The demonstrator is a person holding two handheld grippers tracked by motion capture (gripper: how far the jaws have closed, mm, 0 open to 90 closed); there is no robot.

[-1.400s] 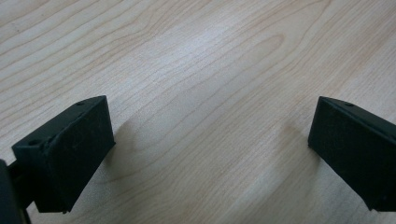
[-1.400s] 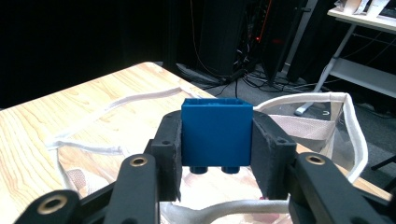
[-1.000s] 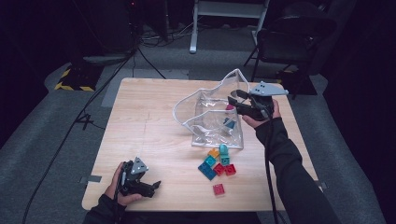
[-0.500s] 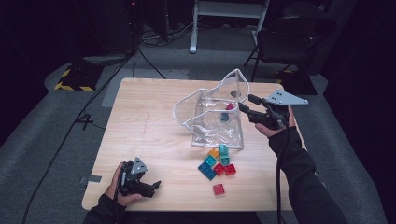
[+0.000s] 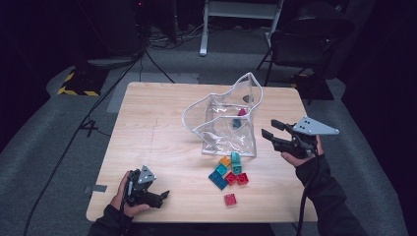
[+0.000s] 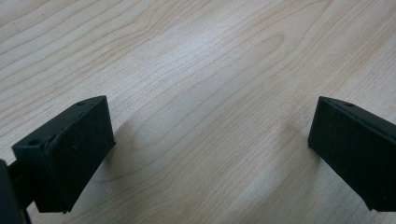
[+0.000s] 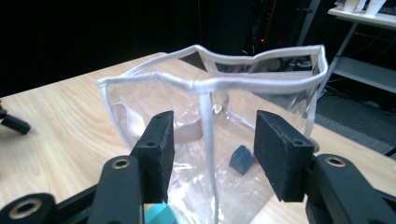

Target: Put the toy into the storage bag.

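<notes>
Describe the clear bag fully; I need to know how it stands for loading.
The bag is clear soft plastic with white piping on rim and seams. It stands upright and open on the table, its rim buckled, one corner peaking at the back. A blue and a red block lie inside. Loose blocks lie at its front; whether any touch it I cannot tell.

Dim all round in the high view, with only the table lit from above and the floor fading to near black at the edges. Soft, slightly grainy, no sharp detail on the small blocks. Faint glare along the clear bag, its folds catching white highlights. In the left gripper view, bright and even on the wood grain, with soft shadows under both black jaws; near edges a little blurred. In the right gripper view, black background, jaws close up and perhaps slightly out of focus, reflections streaking the plastic.
</notes>
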